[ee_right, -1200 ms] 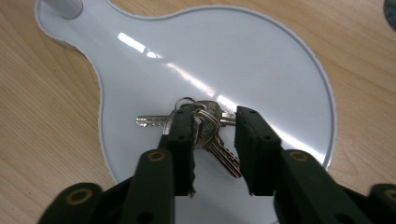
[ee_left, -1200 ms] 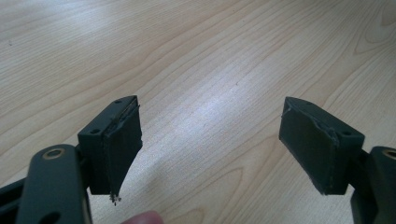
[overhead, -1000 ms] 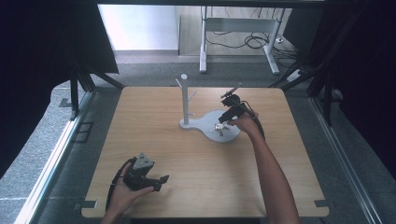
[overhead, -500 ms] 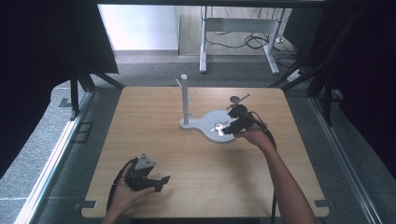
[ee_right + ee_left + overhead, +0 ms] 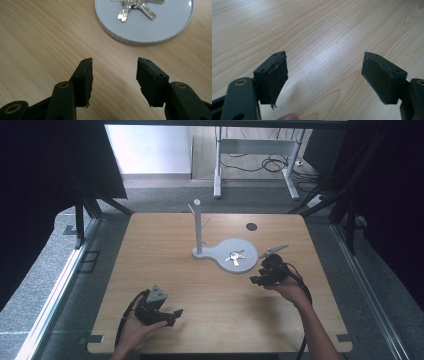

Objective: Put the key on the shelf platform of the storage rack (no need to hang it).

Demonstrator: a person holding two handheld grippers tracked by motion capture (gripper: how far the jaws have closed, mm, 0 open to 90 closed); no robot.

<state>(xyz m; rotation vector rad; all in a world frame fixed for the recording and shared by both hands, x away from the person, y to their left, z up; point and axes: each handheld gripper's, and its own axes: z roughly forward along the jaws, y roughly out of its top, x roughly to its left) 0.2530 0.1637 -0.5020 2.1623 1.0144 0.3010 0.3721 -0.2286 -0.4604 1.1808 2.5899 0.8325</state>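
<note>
Two claws, one bunch of keys (image 5: 234, 255), one stand (image 5: 198, 226)

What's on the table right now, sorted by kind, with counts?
Grey stand with an upright pegged post and a round dish: 1
Bunch of silver keys lying in the dish: 1 (how many keys I cannot tell)
Round dark spot on the wood, maybe a hole or cap: 1
Handheld grippers: 2, left gripper and right gripper, both open and empty
Total: 5
</note>
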